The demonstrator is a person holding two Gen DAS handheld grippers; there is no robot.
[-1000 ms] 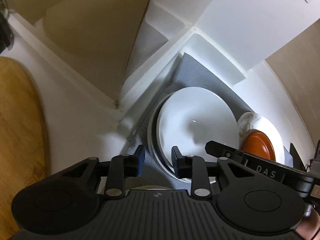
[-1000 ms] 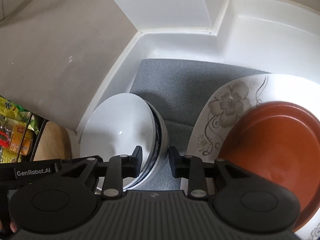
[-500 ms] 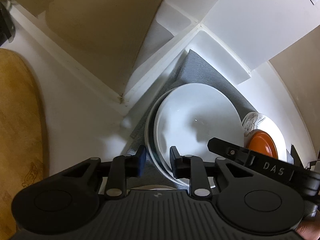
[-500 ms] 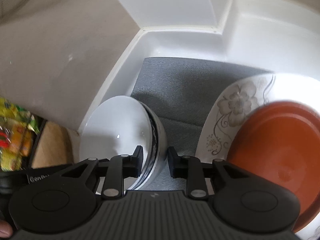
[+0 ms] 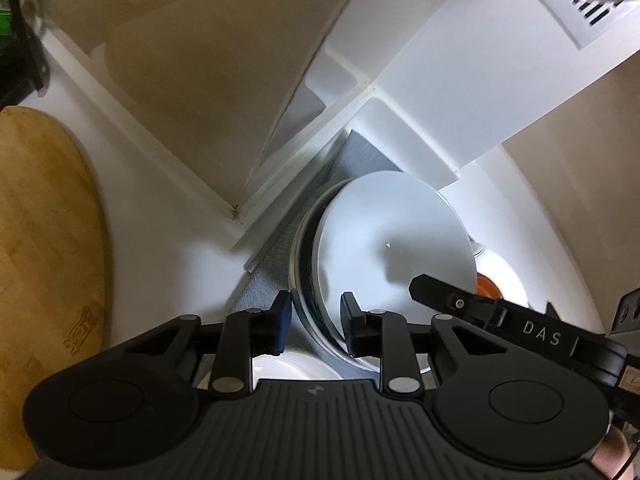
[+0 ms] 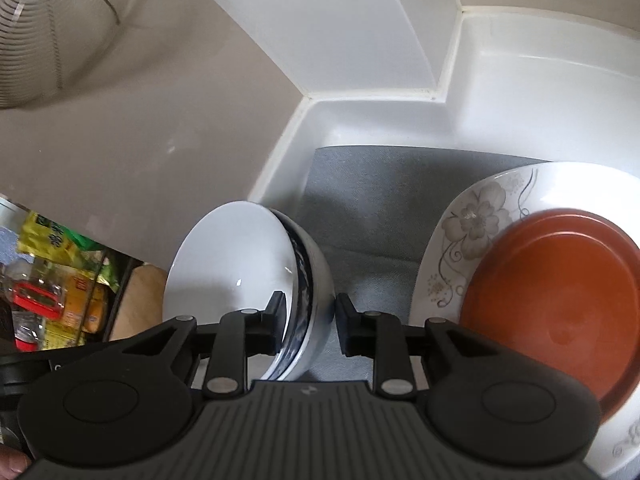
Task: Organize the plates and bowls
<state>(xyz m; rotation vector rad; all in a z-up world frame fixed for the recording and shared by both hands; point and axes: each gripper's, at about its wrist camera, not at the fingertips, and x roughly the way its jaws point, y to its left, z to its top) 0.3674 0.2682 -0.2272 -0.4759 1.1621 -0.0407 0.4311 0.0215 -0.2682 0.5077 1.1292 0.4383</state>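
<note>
Two grippers, one bowl stack — each clamped on a rim and carrying it above the grey mat.

Left gripper [image 5: 313, 322] is narrowly parted, pads pinching the near rim of the bowl stack [image 5: 384, 248]; right gripper [image 6: 308, 322] grips the opposite rim of the same nested bowls likewise. Glazed, slippery white ceramic, a dark-patterned bowl beneath, so I'd keep both hands level and matched — any twist could slide the rims. Woven grey mat [image 6: 380, 200] lies below; floral plate [image 6: 472, 224] and matte orange plate [image 6: 560, 300] sit right.
</note>
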